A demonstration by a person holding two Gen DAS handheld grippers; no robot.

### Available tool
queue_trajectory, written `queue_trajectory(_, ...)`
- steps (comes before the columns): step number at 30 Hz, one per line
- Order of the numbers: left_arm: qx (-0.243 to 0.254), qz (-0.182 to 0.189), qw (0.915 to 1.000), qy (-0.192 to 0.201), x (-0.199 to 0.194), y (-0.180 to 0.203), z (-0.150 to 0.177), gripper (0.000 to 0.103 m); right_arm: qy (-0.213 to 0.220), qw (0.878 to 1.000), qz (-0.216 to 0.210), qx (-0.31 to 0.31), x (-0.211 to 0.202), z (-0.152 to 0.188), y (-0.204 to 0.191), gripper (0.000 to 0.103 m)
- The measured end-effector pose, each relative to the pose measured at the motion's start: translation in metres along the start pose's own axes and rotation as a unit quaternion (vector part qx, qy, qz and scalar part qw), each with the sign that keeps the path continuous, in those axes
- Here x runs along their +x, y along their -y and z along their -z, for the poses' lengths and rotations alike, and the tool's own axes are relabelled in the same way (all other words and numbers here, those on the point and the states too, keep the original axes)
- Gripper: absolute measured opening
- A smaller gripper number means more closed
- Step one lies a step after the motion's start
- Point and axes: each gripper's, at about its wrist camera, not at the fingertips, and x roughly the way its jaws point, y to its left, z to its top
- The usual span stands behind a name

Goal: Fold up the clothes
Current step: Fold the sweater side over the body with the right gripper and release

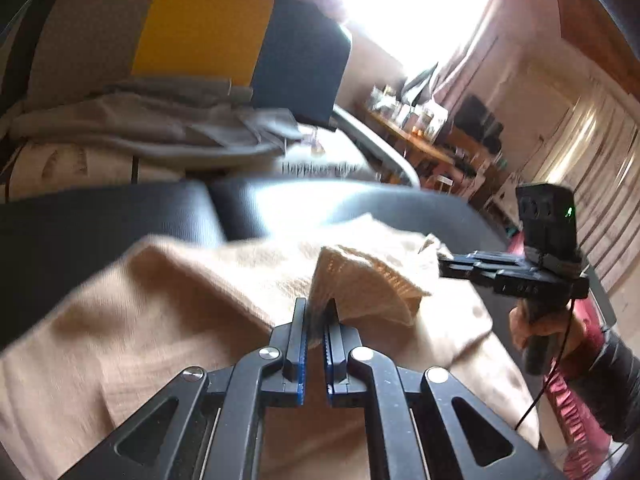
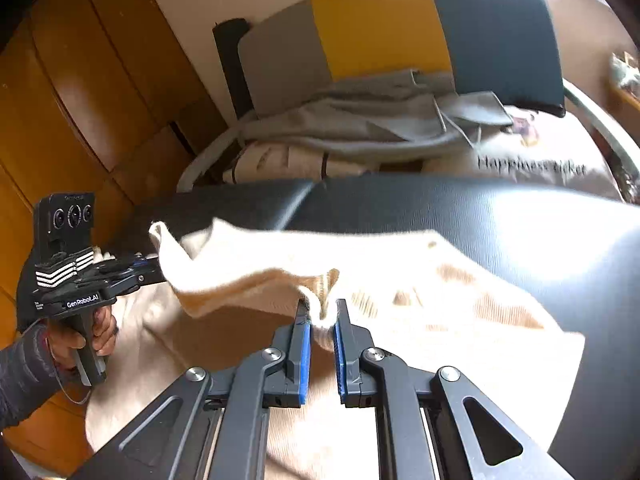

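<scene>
Now both hand-held grippers are pinching the beige garment over the black worktop.

The left hand-held gripper (image 1: 317,308) has its jaws pressed tight on a raised edge of the beige garment (image 1: 168,304), the cloth bunching up right at the fingertips and draping away below and to the left. In the right wrist view, the right hand-held gripper (image 2: 322,312) clamps another bunch of the same garment (image 2: 420,280), the lifted edge stretched between the two grippers. The rest of the cloth lies spread on the black worktop (image 2: 500,220), hanging off its near side. A hand (image 1: 536,328) grips the right tool's handle. Beyond the worktop, a chair (image 2: 380,24) with grey, yellow and blue panels carries a heap of grey clothes (image 2: 360,116).
</scene>
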Motion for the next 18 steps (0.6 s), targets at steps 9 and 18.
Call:
queue_trajectory(9,-0.022,-0.018,0.9994,-0.022,-0.009,-0.008,0.048,0.005,-0.013,0.999,0.028,-0.024,-0.003,0.044,-0.014,0.009)
queue_trajectory(18,-0.181,0.065,0.9814,0.000,-0.034,-0.043,0.066,0.021,-0.027,0.999,0.025,-0.021,-0.015,0.074,-0.019,0.008)
